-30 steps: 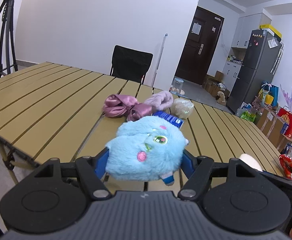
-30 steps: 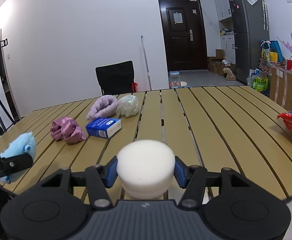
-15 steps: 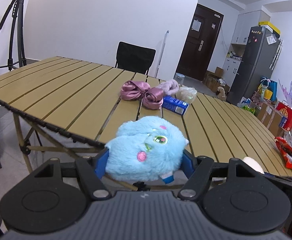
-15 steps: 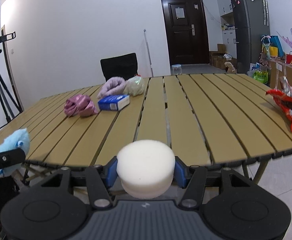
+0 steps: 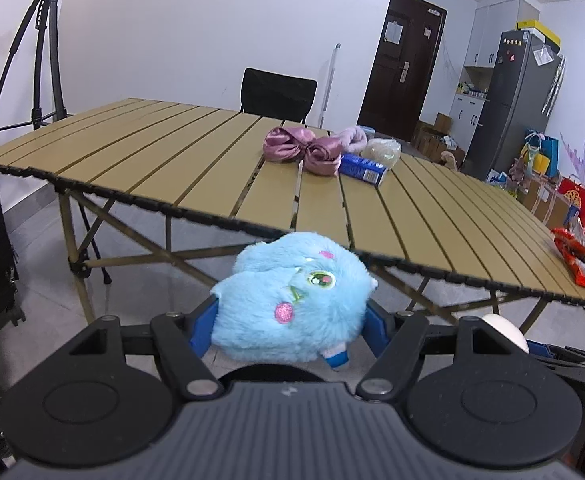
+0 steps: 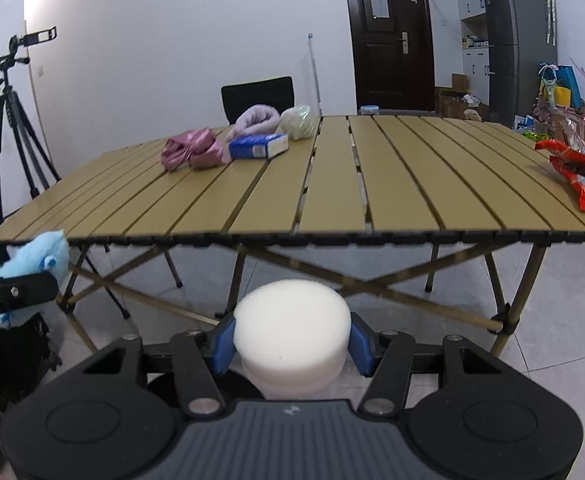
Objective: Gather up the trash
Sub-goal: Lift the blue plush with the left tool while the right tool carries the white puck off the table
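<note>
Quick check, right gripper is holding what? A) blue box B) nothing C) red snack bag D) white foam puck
D: in the right wrist view the right gripper is shut on the white foam puck, its blue pads pressed against both sides; the blue box and red snack bag lie on the table.

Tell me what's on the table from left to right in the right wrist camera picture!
pink satin bow → purple fuzzy roll → blue box → white crumpled ball → red snack bag
</note>
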{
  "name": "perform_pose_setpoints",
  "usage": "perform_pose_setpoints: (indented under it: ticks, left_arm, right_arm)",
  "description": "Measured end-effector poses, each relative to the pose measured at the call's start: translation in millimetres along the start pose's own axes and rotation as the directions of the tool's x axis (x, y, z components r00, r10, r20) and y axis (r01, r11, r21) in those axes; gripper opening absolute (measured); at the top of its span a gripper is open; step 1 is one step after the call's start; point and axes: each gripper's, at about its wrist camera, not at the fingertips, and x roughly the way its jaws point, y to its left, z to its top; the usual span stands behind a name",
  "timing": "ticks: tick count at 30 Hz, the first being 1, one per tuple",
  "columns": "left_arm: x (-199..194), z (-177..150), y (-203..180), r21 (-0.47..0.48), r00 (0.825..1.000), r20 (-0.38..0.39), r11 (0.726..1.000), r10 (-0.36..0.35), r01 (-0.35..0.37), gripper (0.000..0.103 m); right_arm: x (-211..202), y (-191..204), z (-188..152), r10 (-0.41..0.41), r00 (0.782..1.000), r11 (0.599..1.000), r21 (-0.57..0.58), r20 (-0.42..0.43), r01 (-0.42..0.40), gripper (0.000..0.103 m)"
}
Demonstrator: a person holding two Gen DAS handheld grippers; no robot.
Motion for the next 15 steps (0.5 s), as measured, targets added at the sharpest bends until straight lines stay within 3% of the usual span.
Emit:
perform_pose_setpoints:
  ticks: [15]
  left_arm:
    - [-23.3,-40.6,6.7,0.067,0.998,-0.048,0.997,0.032,-0.029,0.072]
  right_arm:
    - [-15.2,20.0,-50.1,0.008,0.996,0.997,-0.071,-0.090,-0.014,0.056]
